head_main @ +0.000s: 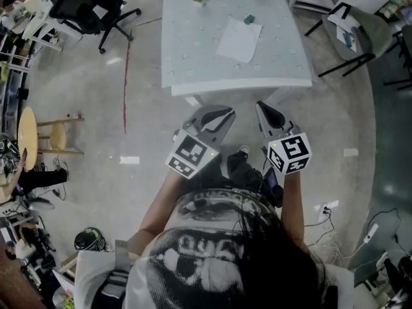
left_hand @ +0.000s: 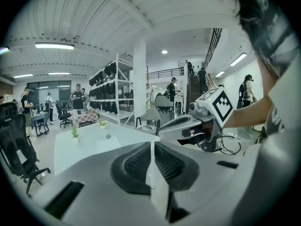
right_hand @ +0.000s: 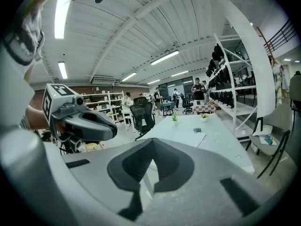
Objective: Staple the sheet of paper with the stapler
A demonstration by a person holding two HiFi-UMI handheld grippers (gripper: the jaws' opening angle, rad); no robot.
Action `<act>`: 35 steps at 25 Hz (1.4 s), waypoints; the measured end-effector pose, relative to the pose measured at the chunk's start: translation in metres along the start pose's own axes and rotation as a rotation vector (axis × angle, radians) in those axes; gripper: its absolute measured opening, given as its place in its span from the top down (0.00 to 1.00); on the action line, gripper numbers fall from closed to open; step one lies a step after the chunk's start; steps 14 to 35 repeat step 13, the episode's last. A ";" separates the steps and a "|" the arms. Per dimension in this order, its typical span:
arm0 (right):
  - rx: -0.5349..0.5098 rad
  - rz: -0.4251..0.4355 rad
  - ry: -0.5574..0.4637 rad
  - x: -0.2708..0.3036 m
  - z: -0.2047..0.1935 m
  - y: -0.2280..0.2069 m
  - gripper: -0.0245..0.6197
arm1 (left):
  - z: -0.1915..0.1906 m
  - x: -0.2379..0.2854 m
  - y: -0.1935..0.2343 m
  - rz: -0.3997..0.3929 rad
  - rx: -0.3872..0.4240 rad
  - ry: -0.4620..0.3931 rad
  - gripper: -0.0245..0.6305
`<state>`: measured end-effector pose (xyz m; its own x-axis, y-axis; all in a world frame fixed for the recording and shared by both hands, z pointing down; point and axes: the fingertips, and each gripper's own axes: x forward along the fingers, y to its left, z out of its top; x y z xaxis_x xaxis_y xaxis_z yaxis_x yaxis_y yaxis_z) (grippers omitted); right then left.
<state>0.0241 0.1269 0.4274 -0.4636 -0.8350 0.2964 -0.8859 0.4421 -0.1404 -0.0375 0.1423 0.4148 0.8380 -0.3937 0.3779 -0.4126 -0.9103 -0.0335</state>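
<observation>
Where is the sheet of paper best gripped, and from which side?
Probably at its near edge, coming from the near side of the table. The sheet of paper lies flat, so only an edge gives a hold, and the stapler sits by its far corner.

I can read no words or numbers anywhere; my shirt (head_main: 212,253) print may hold letters, too blurred.

Dark speck (head_main: 249,19) (too small to identify), table (head_main: 193,76) far edge cropped
</observation>
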 end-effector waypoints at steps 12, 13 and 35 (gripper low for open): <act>0.011 -0.069 0.014 0.024 0.006 0.012 0.98 | -0.008 -0.016 0.030 -0.067 0.018 -0.007 0.93; 0.011 -0.076 0.014 0.026 0.007 0.012 0.98 | -0.009 -0.017 0.032 -0.072 0.021 -0.009 0.93; 0.011 -0.076 0.014 0.026 0.007 0.012 0.98 | -0.009 -0.017 0.032 -0.072 0.021 -0.009 0.93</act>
